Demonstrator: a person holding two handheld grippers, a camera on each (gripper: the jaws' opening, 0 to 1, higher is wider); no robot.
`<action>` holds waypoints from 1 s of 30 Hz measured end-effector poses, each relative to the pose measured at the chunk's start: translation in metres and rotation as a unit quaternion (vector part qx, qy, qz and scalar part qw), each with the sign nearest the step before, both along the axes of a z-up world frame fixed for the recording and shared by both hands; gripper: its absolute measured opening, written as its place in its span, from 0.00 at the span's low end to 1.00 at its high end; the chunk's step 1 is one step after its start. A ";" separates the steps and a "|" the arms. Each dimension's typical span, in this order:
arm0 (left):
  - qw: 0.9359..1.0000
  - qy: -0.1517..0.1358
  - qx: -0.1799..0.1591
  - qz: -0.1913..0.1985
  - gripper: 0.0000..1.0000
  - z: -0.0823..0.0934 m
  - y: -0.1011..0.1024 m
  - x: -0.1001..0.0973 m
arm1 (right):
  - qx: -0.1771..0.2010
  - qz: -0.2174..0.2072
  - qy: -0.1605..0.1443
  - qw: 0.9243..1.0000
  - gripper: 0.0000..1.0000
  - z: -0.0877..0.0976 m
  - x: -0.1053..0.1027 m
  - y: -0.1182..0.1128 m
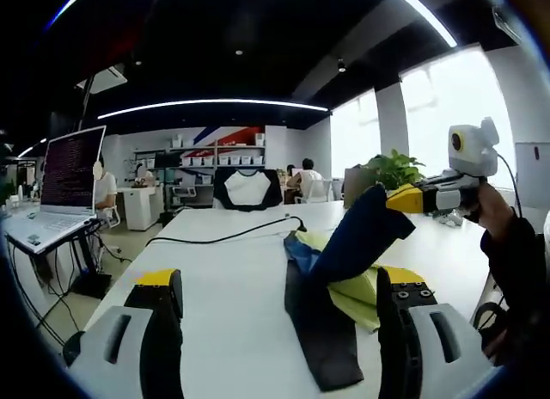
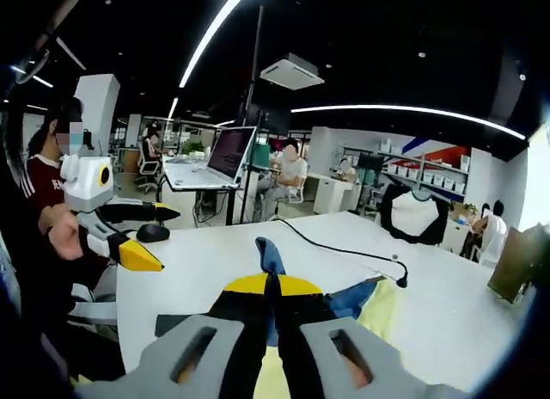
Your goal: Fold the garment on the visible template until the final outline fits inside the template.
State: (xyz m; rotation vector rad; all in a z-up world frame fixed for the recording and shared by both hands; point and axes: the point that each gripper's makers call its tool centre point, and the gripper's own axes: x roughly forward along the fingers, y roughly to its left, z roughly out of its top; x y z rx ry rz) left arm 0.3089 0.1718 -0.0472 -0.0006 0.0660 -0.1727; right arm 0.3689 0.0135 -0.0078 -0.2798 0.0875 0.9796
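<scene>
In the left gripper view, the left gripper (image 1: pixel 279 330) has its jaws spread wide with nothing between them, low over a white table (image 1: pixel 232 279). The garment (image 1: pixel 344 270), navy, black and yellow-green, lies on the table ahead, between the jaws and nearer the right one; its black part reaches down toward the camera. One navy end is lifted off the table, rising up and right to the right gripper (image 1: pixel 397 198), whose yellow tips pinch it. A hand (image 1: pixel 491 208) holds that gripper. A black cable (image 1: pixel 228 236) runs across the table behind, and a laptop (image 1: pixel 64 184) stands at the left.

In the right gripper view, the right gripper (image 2: pixel 273 330) is closed on the garment (image 2: pixel 352 300): cloth sits clamped between the black jaws, a blue tip sticking up above them, the rest spreading right on the table (image 2: pixel 198 261). The left gripper (image 2: pixel 150 240) hangs well apart at the left, jaws parted.
</scene>
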 end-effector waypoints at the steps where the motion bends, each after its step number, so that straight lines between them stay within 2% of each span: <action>1: 1.000 0.000 0.000 0.000 0.99 0.000 0.000 0.000 | 0.001 -0.003 -0.003 1.000 0.00 0.003 0.001 -0.002; 15: 1.000 0.006 -0.001 -0.002 0.99 -0.005 0.001 0.001 | -0.009 -0.055 -0.052 0.997 0.00 0.039 0.031 -0.044; 19: 1.000 0.007 -0.003 0.000 0.99 -0.007 0.001 0.002 | -0.012 -0.068 -0.052 0.996 0.00 0.045 0.039 -0.058; 25: 1.000 0.015 -0.005 -0.003 0.98 -0.013 -0.003 0.004 | -0.026 -0.105 -0.071 0.992 0.00 0.058 0.054 -0.088; 30: 1.000 0.018 -0.014 -0.014 0.98 -0.014 -0.008 0.004 | -0.052 -0.147 -0.101 0.983 0.00 0.066 0.064 -0.114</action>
